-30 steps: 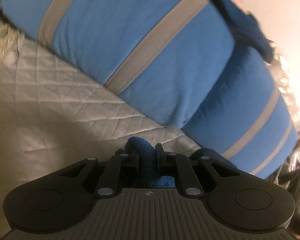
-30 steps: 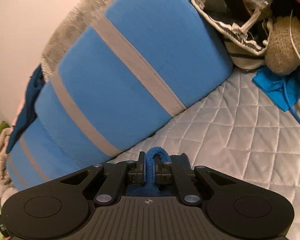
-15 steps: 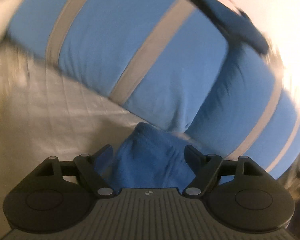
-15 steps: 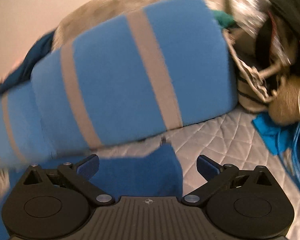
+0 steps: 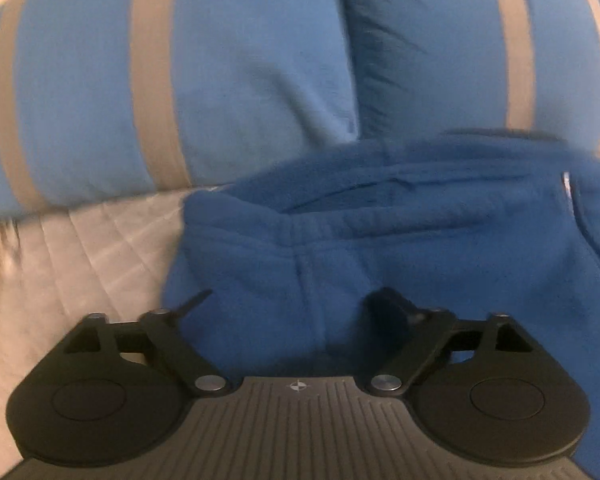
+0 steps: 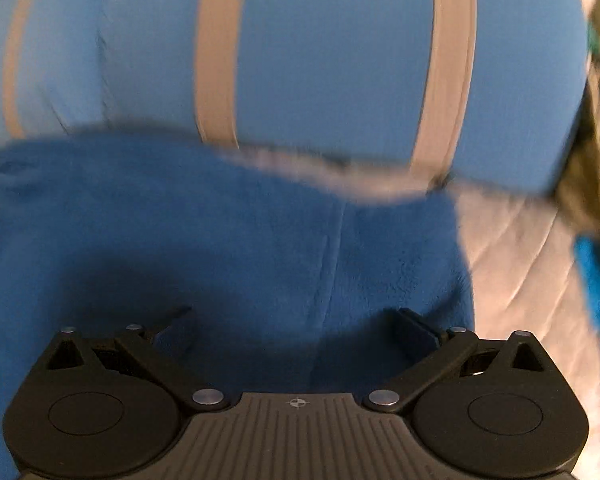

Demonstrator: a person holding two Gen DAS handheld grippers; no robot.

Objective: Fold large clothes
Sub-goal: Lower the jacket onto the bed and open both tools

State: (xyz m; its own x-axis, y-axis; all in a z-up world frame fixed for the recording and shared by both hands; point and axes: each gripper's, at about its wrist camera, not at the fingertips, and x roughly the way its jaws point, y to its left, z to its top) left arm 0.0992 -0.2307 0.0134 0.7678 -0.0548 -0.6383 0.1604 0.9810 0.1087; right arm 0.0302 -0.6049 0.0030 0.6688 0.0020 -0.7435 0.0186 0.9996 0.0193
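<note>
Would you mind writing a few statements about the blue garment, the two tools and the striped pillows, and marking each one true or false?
1. The left tool is clamped on a fold of the blue fleece garment. False: its jaws stand wide apart, with the cloth lying loose beneath them.
2. The right tool is open. True.
3. The garment lies on a quilted bedspread. True.
4. The pillows behind the garment are plain white. False: they are light blue with grey stripes.
5. The garment's far edge lies close to the foot of the pillows. True.
</note>
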